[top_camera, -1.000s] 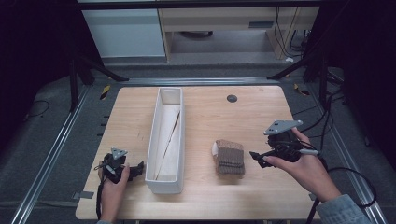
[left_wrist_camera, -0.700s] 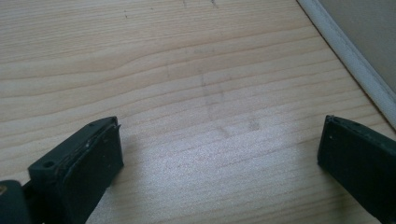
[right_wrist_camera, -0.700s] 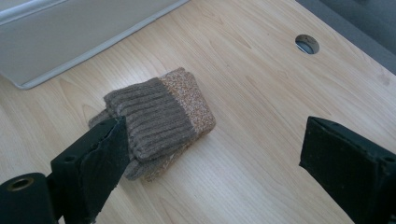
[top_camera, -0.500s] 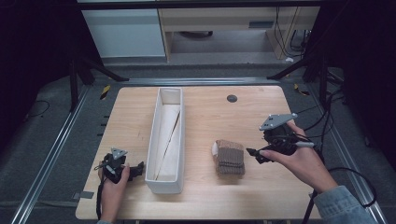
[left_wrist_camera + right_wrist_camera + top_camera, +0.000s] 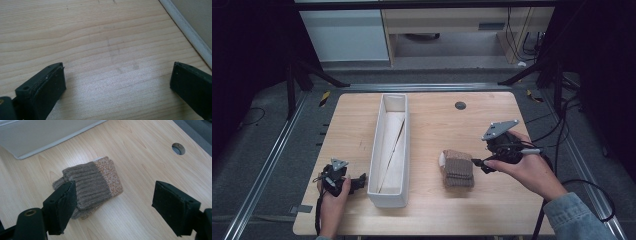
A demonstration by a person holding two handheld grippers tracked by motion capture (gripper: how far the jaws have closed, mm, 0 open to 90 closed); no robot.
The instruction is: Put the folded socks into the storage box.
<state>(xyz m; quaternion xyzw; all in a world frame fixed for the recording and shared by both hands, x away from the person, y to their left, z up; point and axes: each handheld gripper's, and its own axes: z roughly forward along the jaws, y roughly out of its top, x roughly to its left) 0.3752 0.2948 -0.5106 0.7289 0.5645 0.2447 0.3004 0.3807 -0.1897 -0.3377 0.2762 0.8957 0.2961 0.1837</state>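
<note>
No readable writing on anything. Your right gripper (image 5: 479,164) hangs just above the worktop (image 5: 432,125), jaws spread wide, nothing between them, tips pointing at the folded brown sock (image 5: 457,168) just beside them. Right hand (image 5: 524,167) wraps the body, forearm coming in from the near right corner. Sock lies flat right of centre, toward the near edge, apart from the long white bin (image 5: 389,150). Your left gripper (image 5: 357,181) rests low near the near left corner, jaws apart over bare wood, tips close to the bin's wall.
</note>
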